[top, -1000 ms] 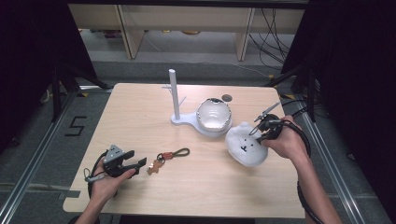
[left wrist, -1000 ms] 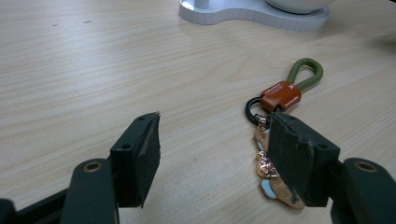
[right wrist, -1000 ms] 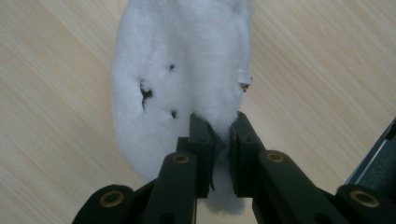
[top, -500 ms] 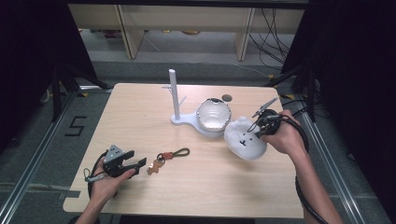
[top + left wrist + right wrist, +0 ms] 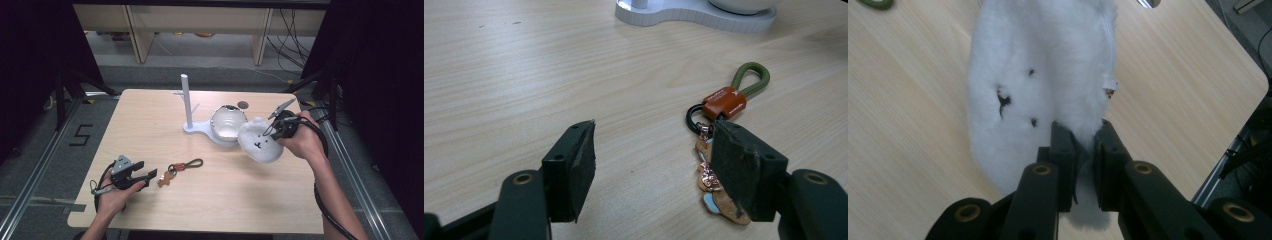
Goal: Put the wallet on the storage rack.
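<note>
A white fluffy pouch (image 5: 260,143) with a small black face hangs just above the table at the right, close to the stand's bowl. My right gripper (image 5: 272,129) is shut on its edge; in the right gripper view the jaws pinch the fur (image 5: 1038,75) between the pads (image 5: 1063,145). A keychain (image 5: 182,166) with a green loop, an orange tag and a copper charm lies at the front left. My left gripper (image 5: 150,175) rests open just left of it; in the left gripper view the keychain (image 5: 724,102) lies by the right jaw, untouched.
A white stand (image 5: 186,102) with an upright peg and a shiny round bowl (image 5: 228,121) on its base sits at mid-table. A small dark disc (image 5: 243,105) lies behind the bowl. The table's right edge runs close beside my right hand.
My right hand has carried the pouch slightly left toward the stand's bowl and tipped it more upright. The left gripper and the keychain have stayed in place.
</note>
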